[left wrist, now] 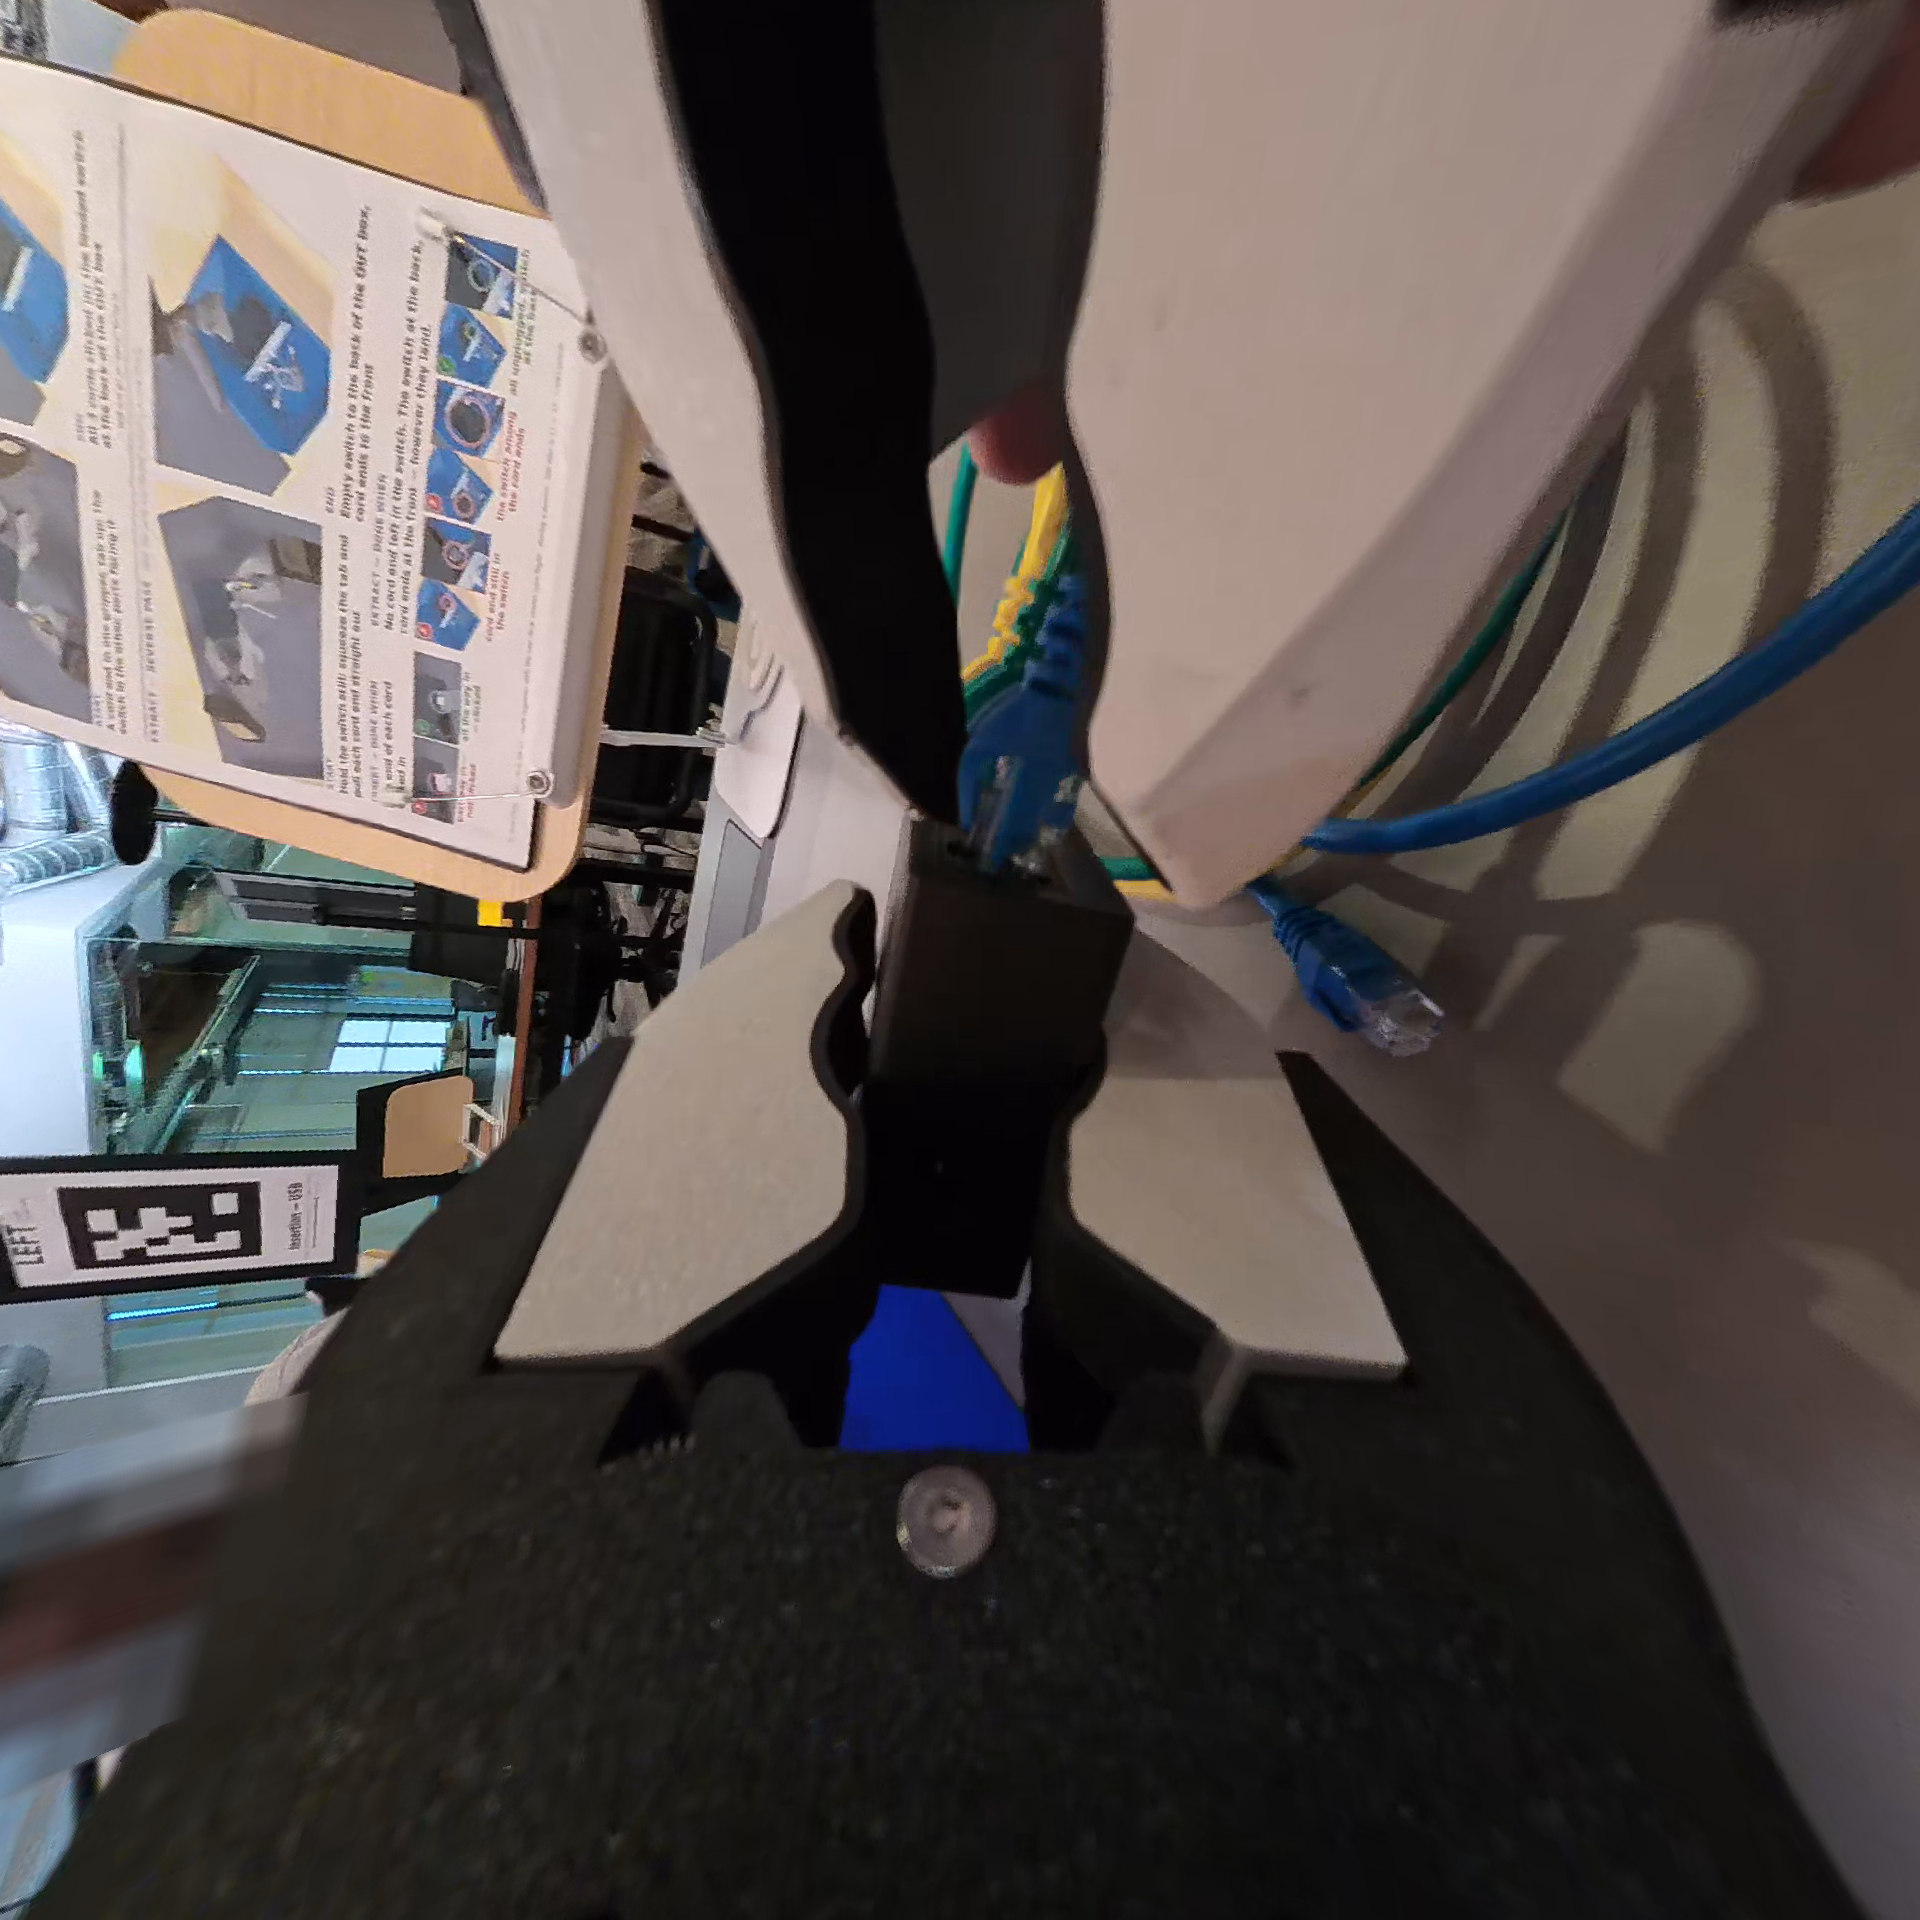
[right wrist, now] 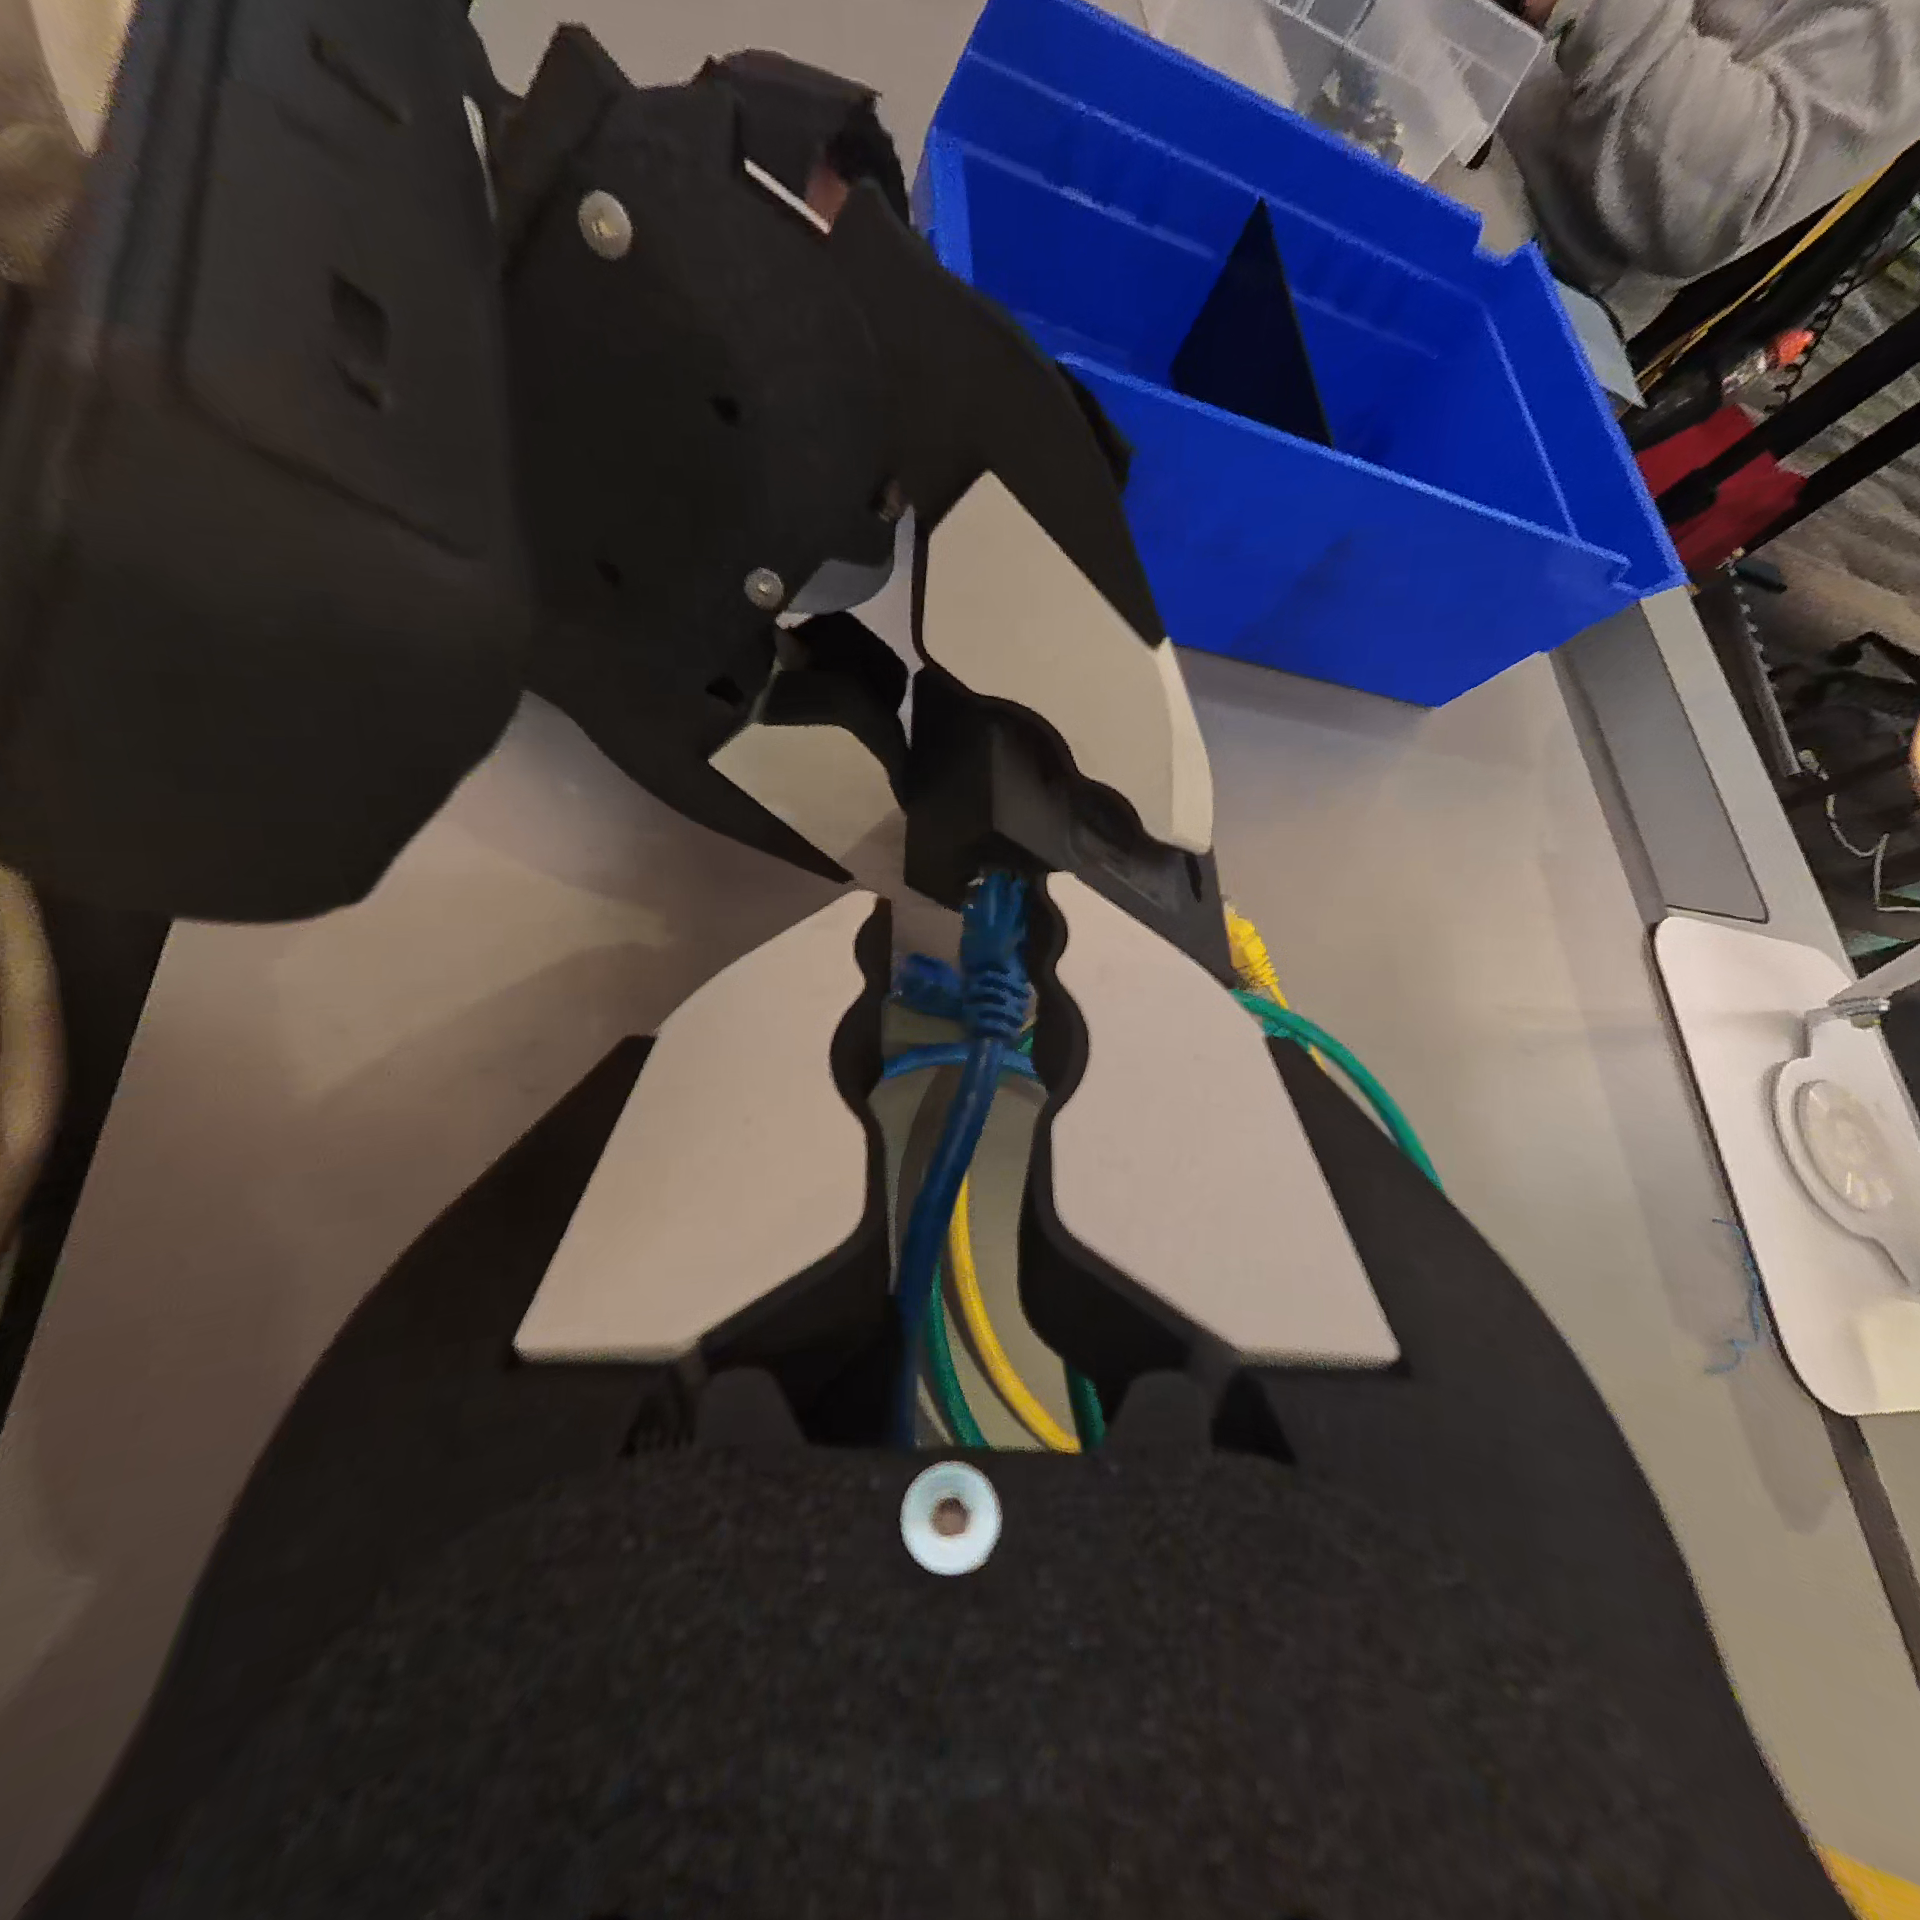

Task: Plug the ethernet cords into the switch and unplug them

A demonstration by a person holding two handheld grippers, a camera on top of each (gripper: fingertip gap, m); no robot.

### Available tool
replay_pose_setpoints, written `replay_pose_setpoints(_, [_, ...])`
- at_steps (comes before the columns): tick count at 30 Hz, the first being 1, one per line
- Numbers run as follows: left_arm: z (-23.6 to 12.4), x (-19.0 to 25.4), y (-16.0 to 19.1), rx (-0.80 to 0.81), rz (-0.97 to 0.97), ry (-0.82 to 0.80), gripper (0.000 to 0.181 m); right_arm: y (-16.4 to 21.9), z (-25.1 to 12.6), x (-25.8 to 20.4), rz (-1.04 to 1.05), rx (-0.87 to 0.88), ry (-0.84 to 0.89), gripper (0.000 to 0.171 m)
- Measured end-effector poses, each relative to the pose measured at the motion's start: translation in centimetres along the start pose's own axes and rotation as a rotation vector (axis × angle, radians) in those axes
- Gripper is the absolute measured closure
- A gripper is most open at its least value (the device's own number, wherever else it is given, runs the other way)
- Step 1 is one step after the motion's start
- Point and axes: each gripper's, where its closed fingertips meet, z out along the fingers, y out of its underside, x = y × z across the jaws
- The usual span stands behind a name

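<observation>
My left gripper (left wrist: 977, 997) is shut on the small black switch (left wrist: 997, 966) and holds it above the grey table. My right gripper (right wrist: 971, 935) is shut on the blue boot of a blue ethernet cord's plug (right wrist: 992, 977). The plug's clear tip (left wrist: 997, 821) sits at a port on the switch's face (right wrist: 997, 821); I cannot tell how deep. A second blue plug (left wrist: 1361, 997) lies loose on the table. A yellow plug (right wrist: 1252, 951) and a green cord (right wrist: 1340, 1070) lie just to the right. The cords run back between my right fingers.
A blue bin (right wrist: 1299, 436) with a divider stands behind the switch. A white pad (right wrist: 1787, 1143) lies at the table's right edge. A person's grey sleeve (right wrist: 1714, 125) is at the far right. A printed instruction sheet (left wrist: 291, 499) stands to the left.
</observation>
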Motion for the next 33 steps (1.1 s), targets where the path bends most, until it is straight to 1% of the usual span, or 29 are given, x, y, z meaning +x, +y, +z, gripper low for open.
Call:
replay_pose_setpoints(3, [0.2, 0.1, 0.0, 0.002, -0.007, 0.005, 0.15, 0.0, 0.0, 0.3, 0.031, 0.0, -0.002, 0.145])
replay_pose_setpoints(4, [0.3, 0.2, -0.1, -0.004, 0.02, -0.001, 0.15, 0.1, 0.0, 0.4, 0.036, -0.013, 0.002, 0.146])
replay_pose_setpoints(6, [0.1, -0.5, -0.5, 0.01, 0.063, -0.07, 0.151, -0.4, -0.5, 0.9, 0.099, 0.01, -0.013, 0.148])
replay_pose_setpoints(8, [-0.3, -1.5, -0.6, 0.006, 0.108, -0.137, 0.151, -0.6, -1.5, 1.5, 0.19, 0.026, -0.037, 0.159])
replay_pose_setpoints(10, [-0.6, -2.1, -0.4, 0.011, 0.146, -0.187, 0.151, -0.1, -2.0, 2.0, 0.258, 0.014, -0.057, 0.156])
replay_pose_setpoints(12, [-0.7, -2.2, -0.3, 0.011, 0.189, -0.221, 0.151, 0.0, -1.6, 1.6, 0.288, 0.017, -0.092, 0.151])
replay_pose_setpoints(14, [-0.7, -1.9, -0.4, 0.011, 0.236, -0.241, 0.151, 0.1, -1.0, 1.3, 0.313, 0.009, -0.11, 0.155])
replay_pose_setpoints(15, [-0.6, -1.8, -0.5, 0.009, 0.246, -0.246, 0.151, 0.0, -0.8, 1.1, 0.316, 0.015, -0.117, 0.158])
replay_pose_setpoints(21, [-0.4, -1.6, -0.3, -0.001, 0.201, -0.204, 0.15, -0.1, -0.6, 1.2, 0.367, 0.004, -0.136, 0.158])
replay_pose_setpoints(29, [-0.2, -1.8, -0.2, -0.029, 0.224, -0.217, 0.15, 0.3, -0.8, 1.4, 0.404, 0.017, -0.157, 0.159])
replay_pose_setpoints(32, [-0.5, -2.1, -0.7, -0.019, 0.233, -0.23, 0.15, 0.1, -1.3, 1.3, 0.407, 0.018, -0.166, 0.159])
replay_pose_setpoints(33, [-0.6, -1.9, -0.9, -0.009, 0.232, -0.211, 0.149, 0.1, -1.5, 1.2, 0.408, 0.015, -0.177, 0.159])
